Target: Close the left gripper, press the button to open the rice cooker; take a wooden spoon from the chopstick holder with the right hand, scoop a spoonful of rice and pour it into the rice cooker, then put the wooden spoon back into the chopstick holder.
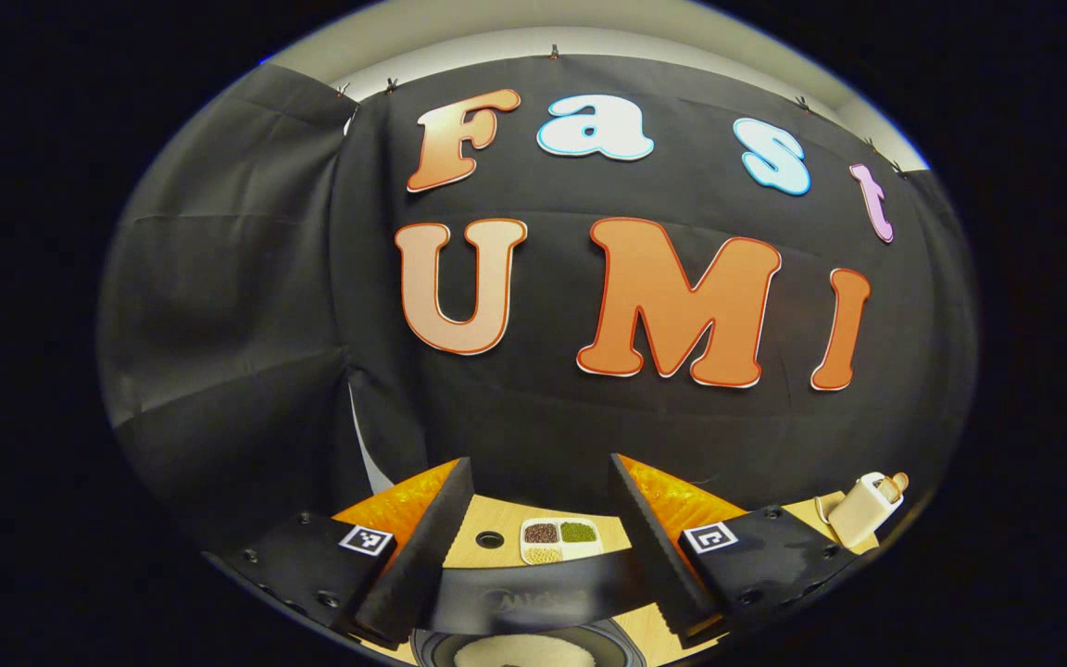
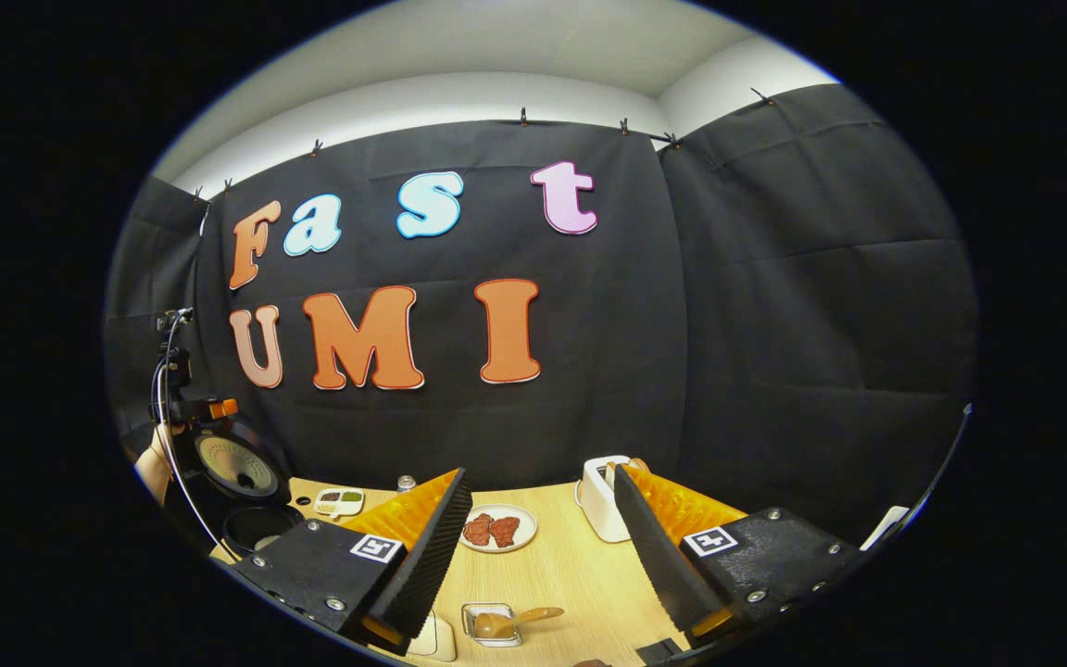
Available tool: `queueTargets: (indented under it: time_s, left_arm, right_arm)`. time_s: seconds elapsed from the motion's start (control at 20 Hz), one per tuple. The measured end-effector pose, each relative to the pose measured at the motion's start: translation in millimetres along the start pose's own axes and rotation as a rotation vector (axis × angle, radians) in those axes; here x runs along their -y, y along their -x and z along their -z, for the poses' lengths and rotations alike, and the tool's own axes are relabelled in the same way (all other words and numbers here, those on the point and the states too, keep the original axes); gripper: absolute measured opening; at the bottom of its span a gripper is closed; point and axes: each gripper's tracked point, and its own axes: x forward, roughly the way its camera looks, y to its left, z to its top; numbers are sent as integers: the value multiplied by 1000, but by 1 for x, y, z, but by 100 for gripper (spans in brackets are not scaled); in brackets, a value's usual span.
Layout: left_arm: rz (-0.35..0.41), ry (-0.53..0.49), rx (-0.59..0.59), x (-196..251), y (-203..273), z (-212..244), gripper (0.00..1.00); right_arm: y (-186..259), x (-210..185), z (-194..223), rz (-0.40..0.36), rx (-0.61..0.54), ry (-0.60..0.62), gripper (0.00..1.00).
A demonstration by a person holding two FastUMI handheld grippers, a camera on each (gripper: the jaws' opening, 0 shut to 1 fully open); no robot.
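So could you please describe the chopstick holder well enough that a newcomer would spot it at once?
Start at the wooden table in front of the black cloth wall. Near the table's far edge, just right of a round plate with two reddish pieces, stands the chopstick holder. It is the one tall cream-white box there, with a wooden handle poking out of its top.

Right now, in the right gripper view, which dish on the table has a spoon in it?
The small clear dish nearest the camera, with the spoon sticking out. The round plate and divided tray farther back have none.
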Motion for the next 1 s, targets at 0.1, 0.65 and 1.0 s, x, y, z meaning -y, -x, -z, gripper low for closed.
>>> queueTargets:
  time_s: [0.1,0.65,1.0]
  left_arm:
    - [-8,-38,-1,-1,9,4,95]
    - [39,-37,-7,17,91,58,100]
    - [40,-35,-57,25,141,125,100]
  right_arm:
    - [1,1,0,-1,1,-5,95]
    - [4,-7,-5,-85,3,-7,95]
    - [4,-8,-7,-150,-8,-10,95]
